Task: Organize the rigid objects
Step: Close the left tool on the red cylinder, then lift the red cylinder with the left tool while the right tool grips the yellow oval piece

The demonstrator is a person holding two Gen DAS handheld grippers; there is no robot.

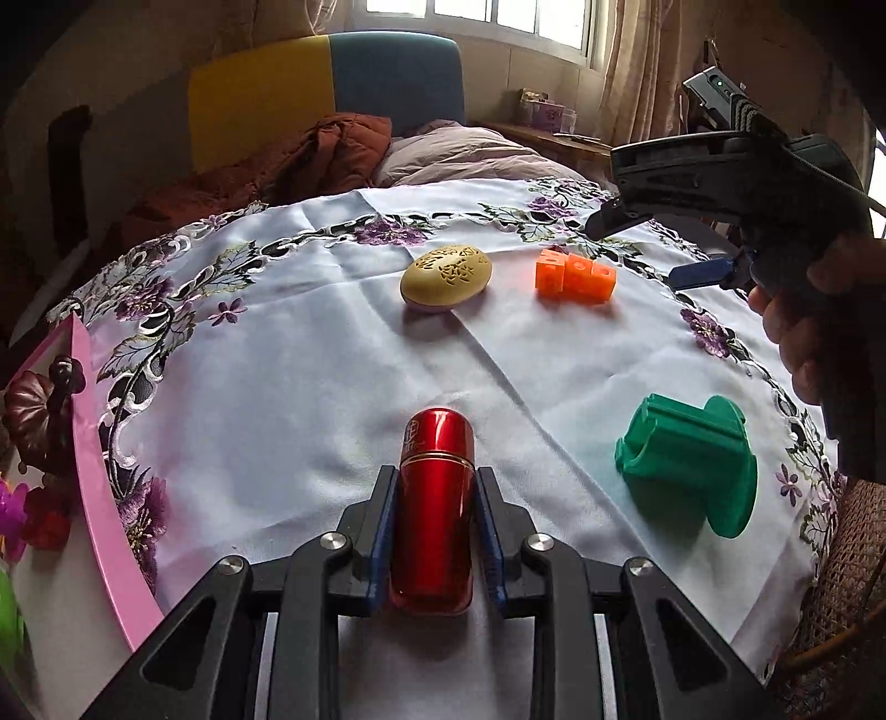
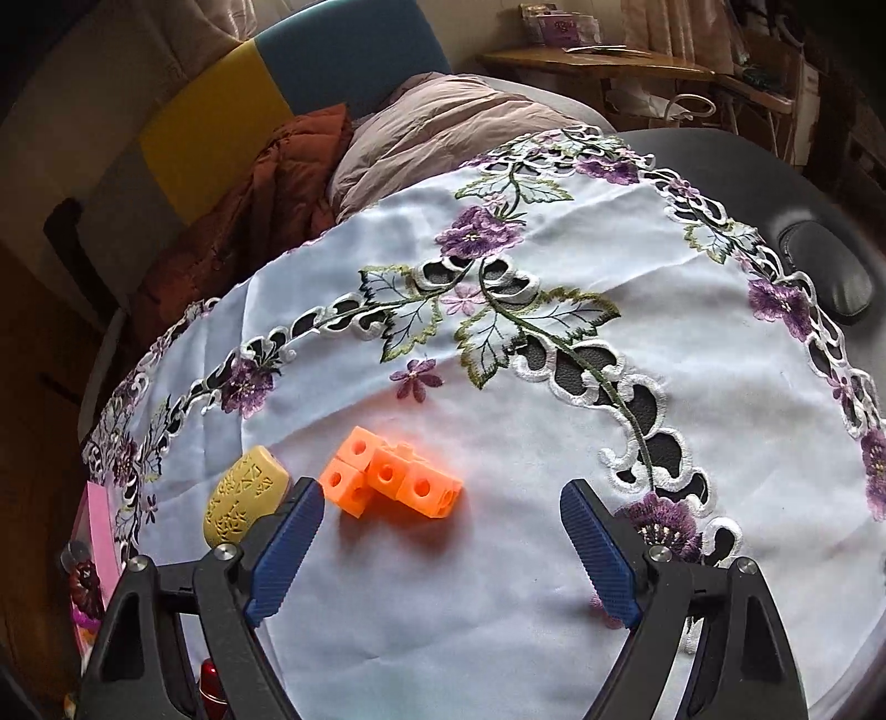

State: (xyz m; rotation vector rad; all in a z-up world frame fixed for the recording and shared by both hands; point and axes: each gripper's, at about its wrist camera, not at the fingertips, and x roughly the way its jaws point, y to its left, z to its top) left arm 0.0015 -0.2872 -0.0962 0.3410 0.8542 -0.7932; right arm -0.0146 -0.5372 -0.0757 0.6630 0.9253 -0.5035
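Already our left gripper was clamped on the red canister, while our right gripper hung spread above the embroidered tablecloth. Beyond the canister lay an orange block piece, a tan oval, then a bed and a window.

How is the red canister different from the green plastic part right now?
The red canister is a shiny, smooth cylinder; the green plastic part is matte, with a wide flange. The left gripper is clamped on the canister, while the green part lies free. Both are on the white tablecloth.
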